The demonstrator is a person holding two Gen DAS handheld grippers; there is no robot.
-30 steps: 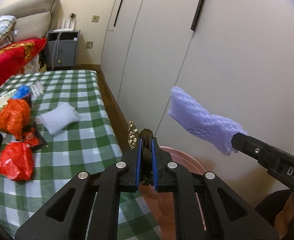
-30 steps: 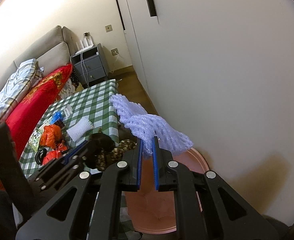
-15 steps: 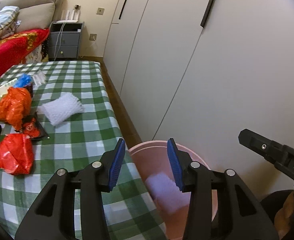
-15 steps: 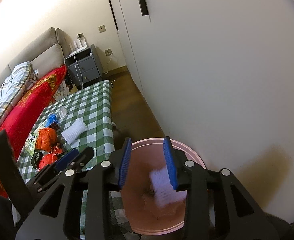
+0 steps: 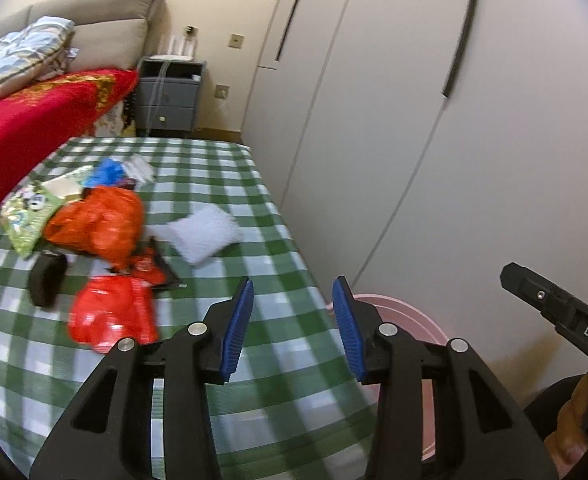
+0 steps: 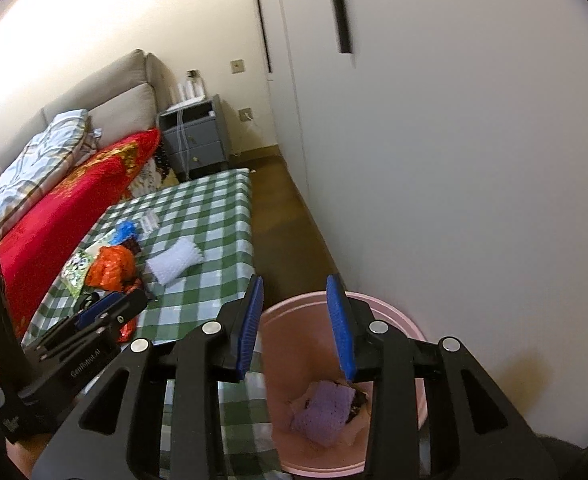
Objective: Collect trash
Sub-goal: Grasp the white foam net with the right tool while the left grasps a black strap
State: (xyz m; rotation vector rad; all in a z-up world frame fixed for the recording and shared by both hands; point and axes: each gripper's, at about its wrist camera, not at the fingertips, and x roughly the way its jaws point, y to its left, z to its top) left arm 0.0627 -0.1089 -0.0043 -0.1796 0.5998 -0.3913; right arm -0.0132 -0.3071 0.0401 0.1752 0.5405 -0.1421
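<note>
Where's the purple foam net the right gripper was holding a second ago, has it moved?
Yes. The purple foam net has dropped from the right gripper into the pink bin; the jaws have just been opening and stand empty.

Motion blur smears the red bags (image 5: 112, 320) and white foam piece (image 5: 204, 234) on the checked surface (image 5: 254, 184) in the left wrist view, the left claw's (image 5: 290, 324) frame hides most of the pink bin (image 5: 398, 312), and the right claw (image 5: 554, 308) is cut off at the edge.
</note>
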